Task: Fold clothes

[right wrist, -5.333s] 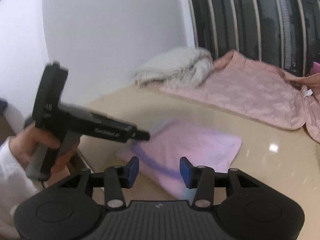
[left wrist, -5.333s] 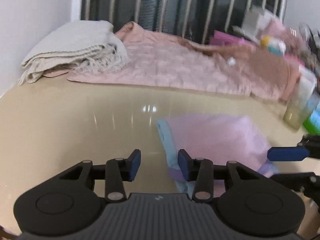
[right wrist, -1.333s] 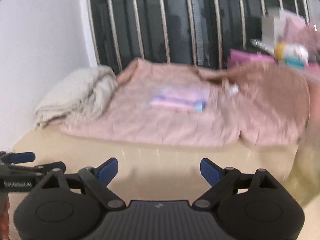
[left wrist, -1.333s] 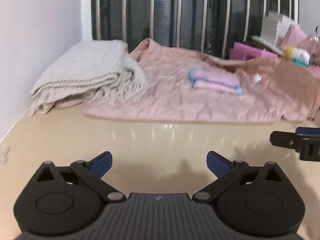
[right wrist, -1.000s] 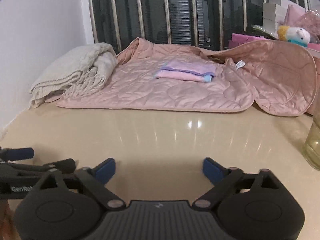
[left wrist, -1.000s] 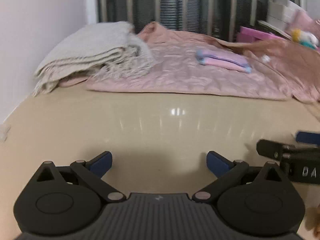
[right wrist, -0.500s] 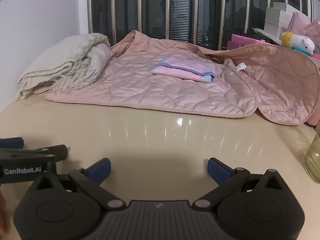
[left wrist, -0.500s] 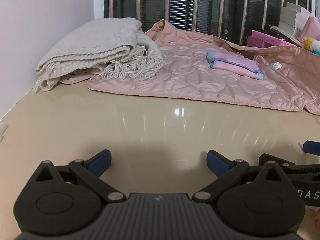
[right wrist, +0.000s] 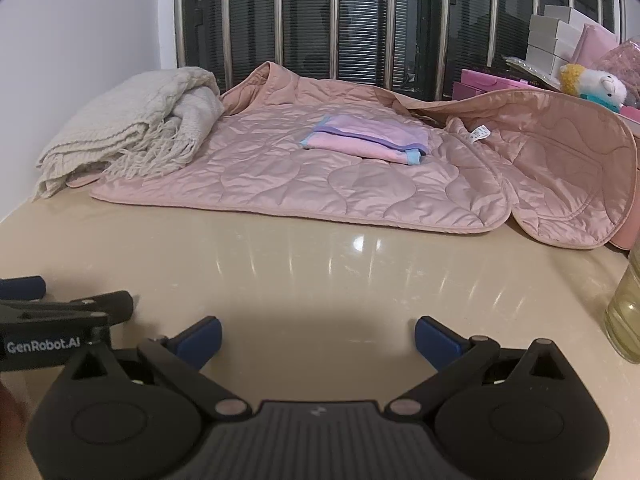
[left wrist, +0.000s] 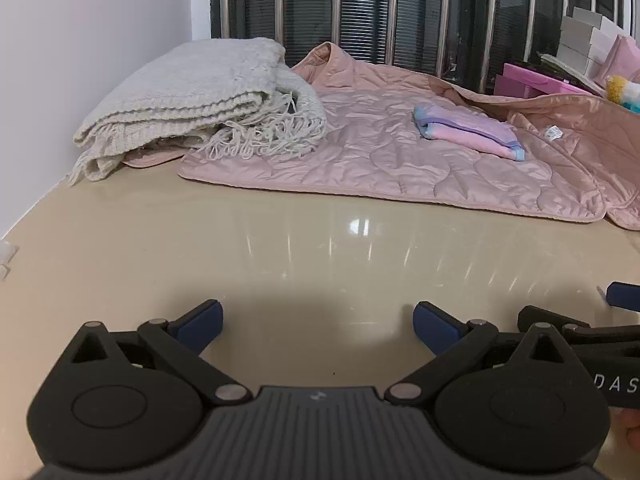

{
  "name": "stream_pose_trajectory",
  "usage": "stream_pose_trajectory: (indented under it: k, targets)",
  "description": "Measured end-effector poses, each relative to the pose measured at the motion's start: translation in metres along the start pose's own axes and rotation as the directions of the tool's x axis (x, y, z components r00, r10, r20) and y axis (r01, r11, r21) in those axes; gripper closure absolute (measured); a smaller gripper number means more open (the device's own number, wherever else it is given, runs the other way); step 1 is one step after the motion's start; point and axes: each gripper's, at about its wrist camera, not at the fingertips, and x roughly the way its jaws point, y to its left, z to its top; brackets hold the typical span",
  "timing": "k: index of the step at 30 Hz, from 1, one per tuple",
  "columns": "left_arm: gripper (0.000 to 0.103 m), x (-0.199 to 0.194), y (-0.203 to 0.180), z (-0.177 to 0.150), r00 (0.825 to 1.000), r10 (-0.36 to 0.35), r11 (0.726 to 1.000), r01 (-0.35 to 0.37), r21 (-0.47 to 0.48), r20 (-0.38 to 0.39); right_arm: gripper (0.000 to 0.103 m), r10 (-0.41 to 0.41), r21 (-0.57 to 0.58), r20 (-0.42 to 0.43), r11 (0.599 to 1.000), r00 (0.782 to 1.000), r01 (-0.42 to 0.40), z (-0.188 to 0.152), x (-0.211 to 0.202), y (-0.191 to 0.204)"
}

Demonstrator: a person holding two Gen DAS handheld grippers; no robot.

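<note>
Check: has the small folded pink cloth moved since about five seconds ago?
Yes. The folded pink cloth went from the bare table near the tools back onto the quilted pink jacket, by the window bars.

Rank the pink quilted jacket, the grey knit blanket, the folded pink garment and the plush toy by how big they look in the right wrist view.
1. Pink quilted jacket
2. Grey knit blanket
3. Folded pink garment
4. Plush toy, which sits farther back and partly hidden, so its true size is unsure.

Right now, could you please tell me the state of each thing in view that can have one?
Left claw: open, empty.
Right claw: open, empty.
Pink-and-lilac garment: folded, lying on the quilt.
Pink quilted blanket: spread out, right part turned over.
Cream fringed blanket: folded.
Glass: upright, holding yellowish liquid.
</note>
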Motion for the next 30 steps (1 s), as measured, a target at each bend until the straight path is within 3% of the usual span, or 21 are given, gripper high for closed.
stream_pose_trajectory:
  k: [30]
  targets:
    - [0.001,0.0009,0.0010,-0.0001,1.000,-0.005,1.000,0.005,0.004,0.002,0.000,0.007,-0.001,-0.003,1.000,1.000,-0.007,-0.0005,0.0014,0.0019]
